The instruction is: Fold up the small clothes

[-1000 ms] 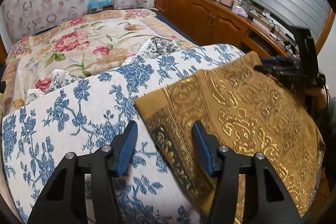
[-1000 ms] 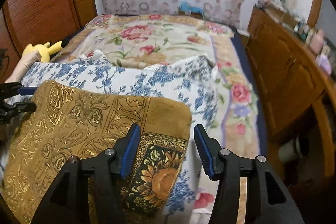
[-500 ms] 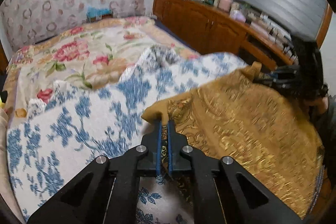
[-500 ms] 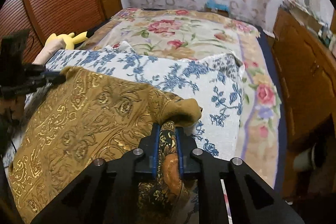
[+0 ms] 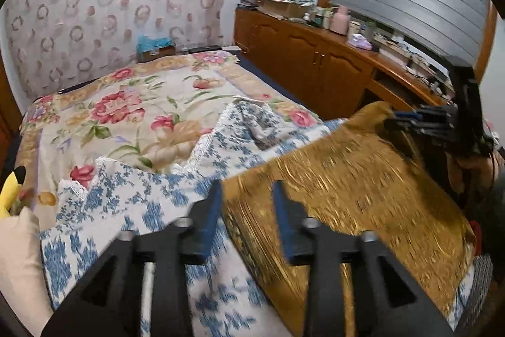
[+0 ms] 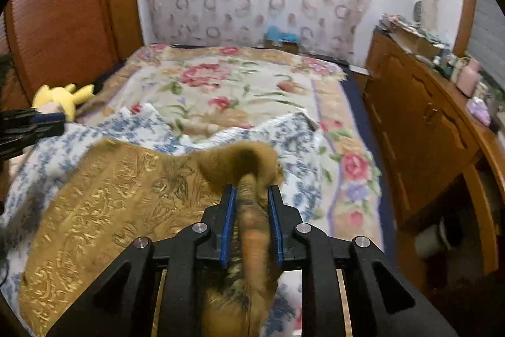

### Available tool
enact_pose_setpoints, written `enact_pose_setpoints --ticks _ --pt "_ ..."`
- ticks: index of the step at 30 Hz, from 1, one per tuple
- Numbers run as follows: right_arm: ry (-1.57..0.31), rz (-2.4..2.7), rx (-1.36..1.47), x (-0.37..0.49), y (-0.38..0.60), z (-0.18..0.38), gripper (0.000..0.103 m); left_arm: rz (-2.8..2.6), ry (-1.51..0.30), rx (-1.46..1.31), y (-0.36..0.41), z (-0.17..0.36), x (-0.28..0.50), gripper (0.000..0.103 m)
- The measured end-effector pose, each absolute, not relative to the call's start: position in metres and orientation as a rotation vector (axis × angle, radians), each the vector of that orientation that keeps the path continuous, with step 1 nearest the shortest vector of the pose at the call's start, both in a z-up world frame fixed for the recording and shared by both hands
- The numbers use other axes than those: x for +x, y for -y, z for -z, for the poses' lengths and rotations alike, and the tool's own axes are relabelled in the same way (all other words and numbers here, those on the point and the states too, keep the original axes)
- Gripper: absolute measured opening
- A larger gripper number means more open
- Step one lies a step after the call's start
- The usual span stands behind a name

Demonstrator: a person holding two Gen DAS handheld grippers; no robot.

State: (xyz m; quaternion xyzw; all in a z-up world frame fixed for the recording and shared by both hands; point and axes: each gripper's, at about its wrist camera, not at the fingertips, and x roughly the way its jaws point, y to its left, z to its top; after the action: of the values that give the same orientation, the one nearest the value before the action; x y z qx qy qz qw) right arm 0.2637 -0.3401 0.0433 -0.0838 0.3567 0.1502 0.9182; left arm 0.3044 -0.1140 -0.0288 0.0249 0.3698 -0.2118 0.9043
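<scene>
Cloth (image 6: 104, 204), gold, lies on the bed (image 5: 126, 103), its right corner bunched in the narrow right hand-held gripper (image 6: 251, 198) while the left hand-held gripper (image 5: 247, 204), just reopening, straddles the other edge unpinched, so regrip before lifting both corners evenly.

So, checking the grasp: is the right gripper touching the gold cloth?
Touching. Right wrist view: the gold cloth is bunched between the right gripper's pads, though its jaws have just been opening.
</scene>
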Motion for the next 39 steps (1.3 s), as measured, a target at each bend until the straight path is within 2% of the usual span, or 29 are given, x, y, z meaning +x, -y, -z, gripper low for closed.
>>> enact_pose_setpoints --ticks 1,2,4,5,9,22,24,28,32,37,39 --pt "-0.733 -0.307 -0.172 0.262 0.342 -0.044 0.026 0.442 -0.770 0.057 0.114 0.030 0.299 0.041" --pt "-0.730 -0.306 -0.171 0.257 0.342 -0.047 0.035 0.448 -0.782 0.063 0.113 0.033 0.290 0.042" --pt "-0.721 -0.300 -0.174 0.243 0.346 -0.051 0.045 0.455 -0.801 0.064 0.114 0.038 0.277 0.048" --pt "-0.717 -0.297 -0.179 0.233 0.346 -0.053 0.046 0.468 -0.809 0.057 0.113 0.041 0.266 0.048" --pt "-0.698 -0.307 -0.200 0.188 0.339 -0.056 0.047 0.513 -0.837 0.038 0.116 0.049 0.229 0.065" --pt "-0.688 -0.299 -0.196 0.077 0.330 -0.043 0.047 0.541 -0.851 0.026 0.128 0.065 0.122 0.066" --pt "-0.692 -0.298 -0.183 0.061 0.332 -0.044 0.047 0.558 -0.861 0.015 0.129 0.069 0.111 0.064" --pt "-0.716 -0.295 -0.173 0.050 0.335 -0.038 0.047 0.584 -0.883 0.000 0.133 0.076 0.102 0.052" --pt "-0.725 -0.286 -0.178 0.046 0.332 -0.034 0.047 0.600 -0.906 0.010 0.138 0.083 0.094 0.045" --pt "-0.714 -0.297 -0.168 0.044 0.329 -0.037 0.047 0.654 -0.929 -0.002 0.142 0.089 0.084 0.011" --pt "-0.711 -0.303 -0.162 0.042 0.330 -0.037 0.047 0.661 -0.909 0.006 0.143 0.084 0.077 0.007"
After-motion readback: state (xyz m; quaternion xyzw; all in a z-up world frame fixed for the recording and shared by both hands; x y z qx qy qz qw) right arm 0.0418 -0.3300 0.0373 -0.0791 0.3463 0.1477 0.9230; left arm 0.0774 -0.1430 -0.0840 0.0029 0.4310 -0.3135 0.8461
